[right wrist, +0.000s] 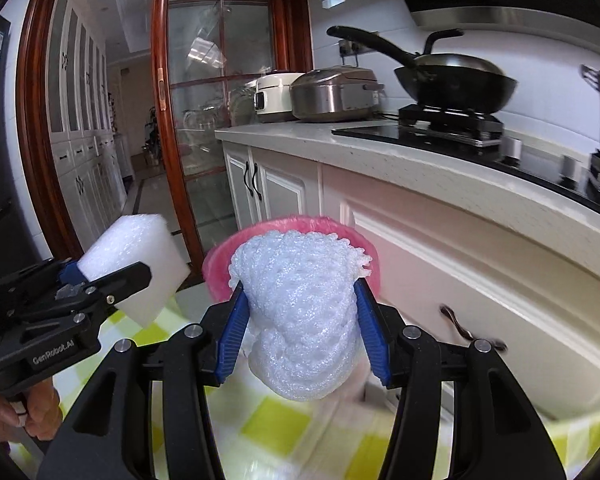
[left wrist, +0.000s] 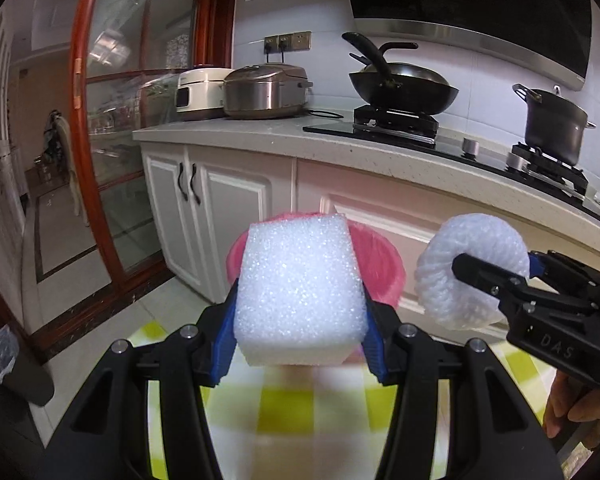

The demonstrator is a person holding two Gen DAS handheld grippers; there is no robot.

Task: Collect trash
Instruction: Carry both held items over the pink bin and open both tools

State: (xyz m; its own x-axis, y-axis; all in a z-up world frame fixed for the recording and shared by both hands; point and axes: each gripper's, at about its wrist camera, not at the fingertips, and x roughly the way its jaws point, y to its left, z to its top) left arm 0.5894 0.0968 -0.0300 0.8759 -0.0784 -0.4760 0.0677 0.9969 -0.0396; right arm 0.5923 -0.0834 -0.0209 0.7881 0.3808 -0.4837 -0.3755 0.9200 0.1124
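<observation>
Above the yellow-checked cloth, the left gripper clamps a white foam block between its blue pads. Beside it, the right gripper squeezes a white foam net roll. Both pieces hang in front of the pink-lined bin by the white cabinets.

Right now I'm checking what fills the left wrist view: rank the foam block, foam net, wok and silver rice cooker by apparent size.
1. foam block, enlarged by nearness
2. foam net
3. wok and silver rice cooker: too alike to rank
</observation>
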